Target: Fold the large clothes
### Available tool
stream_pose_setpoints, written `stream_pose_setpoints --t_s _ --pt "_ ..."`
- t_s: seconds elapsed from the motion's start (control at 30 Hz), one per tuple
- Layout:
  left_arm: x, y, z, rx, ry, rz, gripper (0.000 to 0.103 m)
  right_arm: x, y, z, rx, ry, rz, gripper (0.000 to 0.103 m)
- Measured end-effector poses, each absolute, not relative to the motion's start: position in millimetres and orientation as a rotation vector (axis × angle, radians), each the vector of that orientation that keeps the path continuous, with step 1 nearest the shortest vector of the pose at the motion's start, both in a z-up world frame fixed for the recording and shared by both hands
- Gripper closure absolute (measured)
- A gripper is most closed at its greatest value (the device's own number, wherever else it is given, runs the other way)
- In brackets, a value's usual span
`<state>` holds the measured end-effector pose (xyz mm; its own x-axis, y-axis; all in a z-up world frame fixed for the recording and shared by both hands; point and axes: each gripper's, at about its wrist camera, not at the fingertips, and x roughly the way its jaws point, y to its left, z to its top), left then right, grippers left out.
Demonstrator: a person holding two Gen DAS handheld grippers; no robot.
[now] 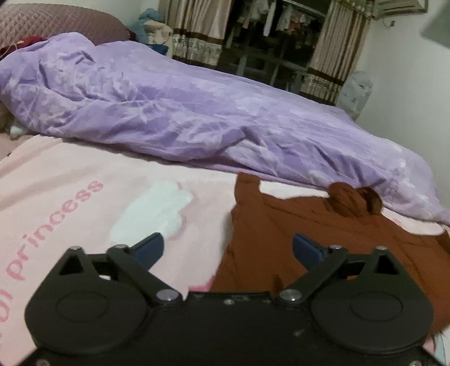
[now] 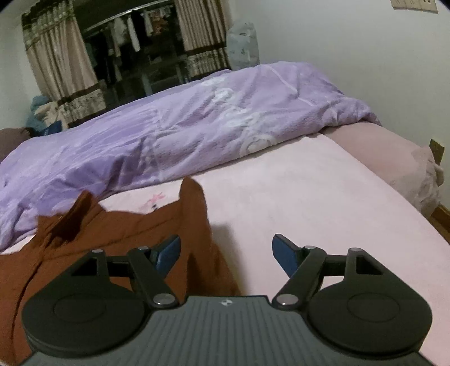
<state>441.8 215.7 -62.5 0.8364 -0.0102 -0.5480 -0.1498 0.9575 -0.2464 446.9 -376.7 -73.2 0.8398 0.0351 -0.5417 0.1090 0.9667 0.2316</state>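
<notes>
A brown garment (image 1: 309,233) lies spread on the pink bed sheet (image 1: 70,183); it also shows in the right wrist view (image 2: 126,231). Its far part touches the purple quilt. My left gripper (image 1: 227,247) is open and empty, low over the garment's left edge, with one blue fingertip (image 1: 149,249) over the sheet and the other over the brown cloth. My right gripper (image 2: 226,253) is open and empty over the garment's right edge, its left fingertip (image 2: 168,253) above the cloth and its right one above bare sheet (image 2: 309,202).
A rumpled purple quilt (image 1: 168,112) lies along the far half of the bed, also in the right wrist view (image 2: 168,135). Behind it stand curtains and an open wardrobe (image 2: 126,50). A quilted headboard (image 1: 56,25) is far left. The bed's right edge (image 2: 422,202) drops to the floor.
</notes>
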Motion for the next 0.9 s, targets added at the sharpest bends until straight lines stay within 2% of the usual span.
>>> stream_pose_setpoints --t_s 0.2,0.4,0.6,0.67,0.8,0.83,0.87,0.9 --pt "407 198 -74 -0.274 0.650 0.009 0.000 424 -365 -84 0.204 0.619 0.040 0.014" --pt "417 180 -106 -0.243 0.765 -0.008 0.000 426 -356 -108 0.158 0.711 0.081 0.013" --pt "436 180 -121 -0.266 0.785 -0.027 0.000 437 -361 -123 0.245 0.714 0.127 0.006" --pt "443 183 -125 -0.290 0.796 -0.044 0.000 446 -364 -132 0.273 0.736 0.128 0.000" --pt "457 180 -133 -0.325 0.814 -0.054 0.000 450 -360 -138 0.275 0.707 0.140 0.000" --pt "457 177 -132 -0.303 0.804 -0.057 0.000 448 -355 -136 0.262 0.705 0.165 0.015" --pt "456 173 -130 -0.275 0.788 -0.061 0.005 447 -354 -135 0.280 0.705 0.197 0.045" --pt "453 169 -128 -0.262 0.772 -0.078 0.028 445 -352 -131 0.301 0.697 0.227 0.062"
